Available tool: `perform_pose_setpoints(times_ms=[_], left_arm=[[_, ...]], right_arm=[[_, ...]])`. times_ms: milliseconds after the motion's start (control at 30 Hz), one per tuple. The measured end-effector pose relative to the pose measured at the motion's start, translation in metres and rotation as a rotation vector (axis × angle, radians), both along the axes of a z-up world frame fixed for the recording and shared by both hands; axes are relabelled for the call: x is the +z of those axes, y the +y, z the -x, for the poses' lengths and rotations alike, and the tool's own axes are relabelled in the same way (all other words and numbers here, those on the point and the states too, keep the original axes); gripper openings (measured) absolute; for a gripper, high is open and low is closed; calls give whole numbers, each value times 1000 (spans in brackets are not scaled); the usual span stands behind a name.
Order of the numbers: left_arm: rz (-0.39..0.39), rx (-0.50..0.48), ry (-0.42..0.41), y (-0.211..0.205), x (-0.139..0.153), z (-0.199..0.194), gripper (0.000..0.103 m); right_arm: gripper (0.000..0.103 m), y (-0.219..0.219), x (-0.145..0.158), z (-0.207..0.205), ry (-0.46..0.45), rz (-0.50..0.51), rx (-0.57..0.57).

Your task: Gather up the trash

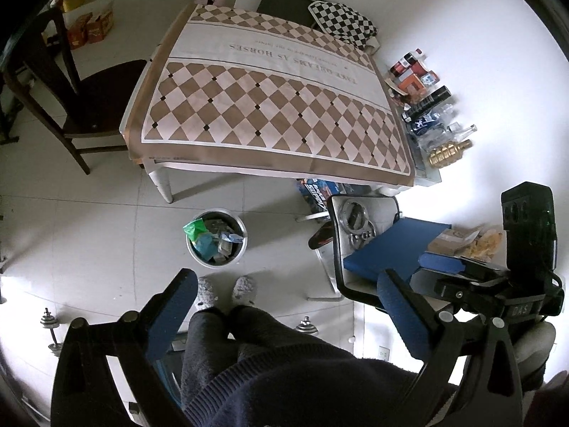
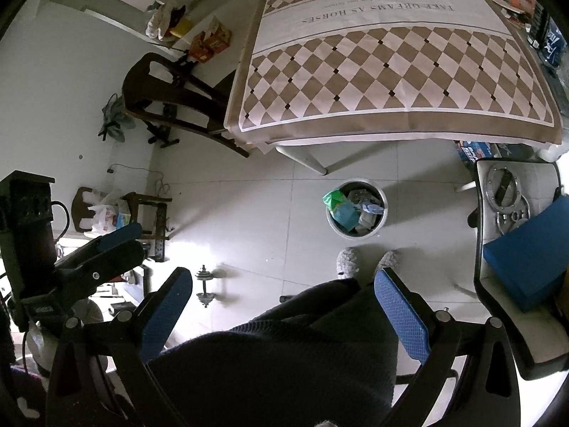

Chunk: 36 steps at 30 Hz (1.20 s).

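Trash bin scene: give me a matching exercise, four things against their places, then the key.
Things:
1. trash bin
2. blue box
3. gold bottle
4. dumbbell

Places:
A. far edge of the table, by the wall
B. floor, in front of the slippers
C. floor, left of the person's legs
D. on the white chair

Pairs: 1-B, 2-D, 3-A, 4-C

We see a round metal trash bin (image 1: 217, 237) (image 2: 356, 209) standing upright on the tiled floor, near the table's leg. It is open-topped and full of crumpled wrappers (image 1: 222, 236), with a green plastic bag (image 1: 193, 228) (image 2: 332, 197) poking over its rim.
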<state>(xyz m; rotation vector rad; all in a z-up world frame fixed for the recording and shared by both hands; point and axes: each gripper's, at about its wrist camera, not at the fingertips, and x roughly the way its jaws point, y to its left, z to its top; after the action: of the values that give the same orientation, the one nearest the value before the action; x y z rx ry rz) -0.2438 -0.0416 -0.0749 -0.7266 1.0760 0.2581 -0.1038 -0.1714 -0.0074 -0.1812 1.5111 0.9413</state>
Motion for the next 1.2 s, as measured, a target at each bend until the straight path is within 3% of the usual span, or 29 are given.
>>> perform_pose_setpoints(times_ms=[1200], left_arm=[[39,-26,-27,-7,3,-12,103]], right_arm=[[103,-13,9,-1,16,-1,5]])
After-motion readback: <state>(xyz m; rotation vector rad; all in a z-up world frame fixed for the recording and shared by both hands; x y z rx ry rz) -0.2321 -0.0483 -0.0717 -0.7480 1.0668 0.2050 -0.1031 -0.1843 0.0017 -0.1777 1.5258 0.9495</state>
